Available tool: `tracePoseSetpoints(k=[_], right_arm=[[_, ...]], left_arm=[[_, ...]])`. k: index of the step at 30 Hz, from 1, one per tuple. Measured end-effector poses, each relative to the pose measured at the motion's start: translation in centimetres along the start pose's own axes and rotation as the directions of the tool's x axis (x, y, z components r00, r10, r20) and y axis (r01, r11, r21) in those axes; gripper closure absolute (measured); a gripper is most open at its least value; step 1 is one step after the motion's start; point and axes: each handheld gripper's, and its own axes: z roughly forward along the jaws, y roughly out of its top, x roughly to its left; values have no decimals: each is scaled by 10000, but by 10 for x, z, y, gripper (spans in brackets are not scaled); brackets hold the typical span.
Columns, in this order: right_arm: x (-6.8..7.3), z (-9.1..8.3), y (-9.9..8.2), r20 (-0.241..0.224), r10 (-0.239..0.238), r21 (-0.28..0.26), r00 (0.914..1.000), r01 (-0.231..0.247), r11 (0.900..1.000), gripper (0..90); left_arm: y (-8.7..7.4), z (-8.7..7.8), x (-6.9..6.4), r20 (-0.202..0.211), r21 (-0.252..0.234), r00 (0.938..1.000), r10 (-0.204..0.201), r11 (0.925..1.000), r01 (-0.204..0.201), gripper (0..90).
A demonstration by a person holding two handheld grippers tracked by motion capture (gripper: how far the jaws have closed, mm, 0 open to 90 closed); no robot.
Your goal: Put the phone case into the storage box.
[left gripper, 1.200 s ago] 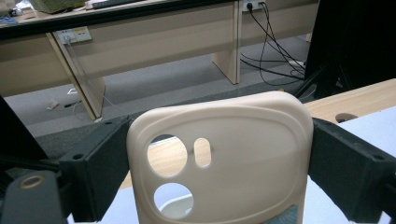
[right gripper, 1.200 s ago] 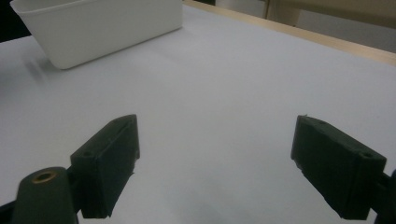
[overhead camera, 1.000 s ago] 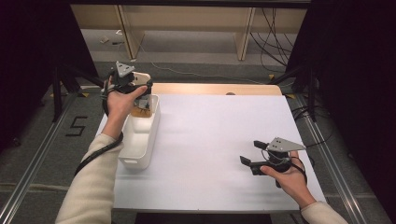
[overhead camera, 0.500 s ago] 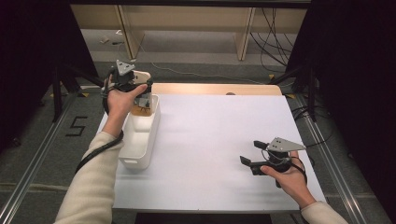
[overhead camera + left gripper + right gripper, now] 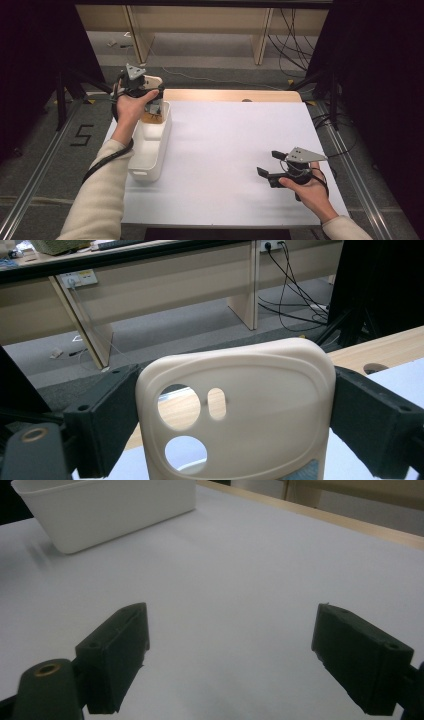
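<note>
one white bin (image 5: pixel 150 150), contents unclear; left gripper (image 5: pixel 235 405) clamps beige phone case (image 5: pixel 250 405); right gripper (image 5: pixel 230 660) wide, empty.

high view: overhead, facing forward-down. gripper views: close, along own jaws. shared: white bin (image 5: pixel 150 145) (image 5: pixel 105 510), white table (image 5: pixel 235 150) (image 5: pixel 240 580).

**Count on the desk**

One desk (image 5: pixel 225 165), white-topped, with a bare wooden strip along the far edge. One white bin (image 5: pixel 150 150), long and narrow, near the left edge. One cream phone case (image 5: pixel 235 410), with three cut-outs counted in it: two round, one small slot. Two claws: the left claw (image 5: pixel 155 100) over the bin's far end, the right claw (image 5: pixel 267 167) near the right front corner. Two hands, one per claw.
</note>
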Motion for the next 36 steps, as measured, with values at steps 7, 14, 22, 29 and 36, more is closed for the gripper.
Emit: tracePoseSetpoints(k=[7,14,22,29,36], right_arm=[[0,0,0,-2,2,-2,10000,-2,10000,162],[0,0,0,-3,10,-1,10000,-10,10000,162],[0,0,0,2,20,-8,10000,-20,10000,161],[0,0,0,-1,24,-8,10000,-24,10000,161],[0,0,0,-7,26,-11,10000,-26,10000,162]], left_arm=[[2,2,1,-25,-4,10000,-4,10000,4,107],[2,5,2,-19,34,10000,16,10000,-16,107],[3,8,3,-15,43,10000,-68,10000,68,107],[3,10,3,-14,91,10000,-62,9999,62,107],[3,14,2,2,143,9999,-125,9998,125,107]])
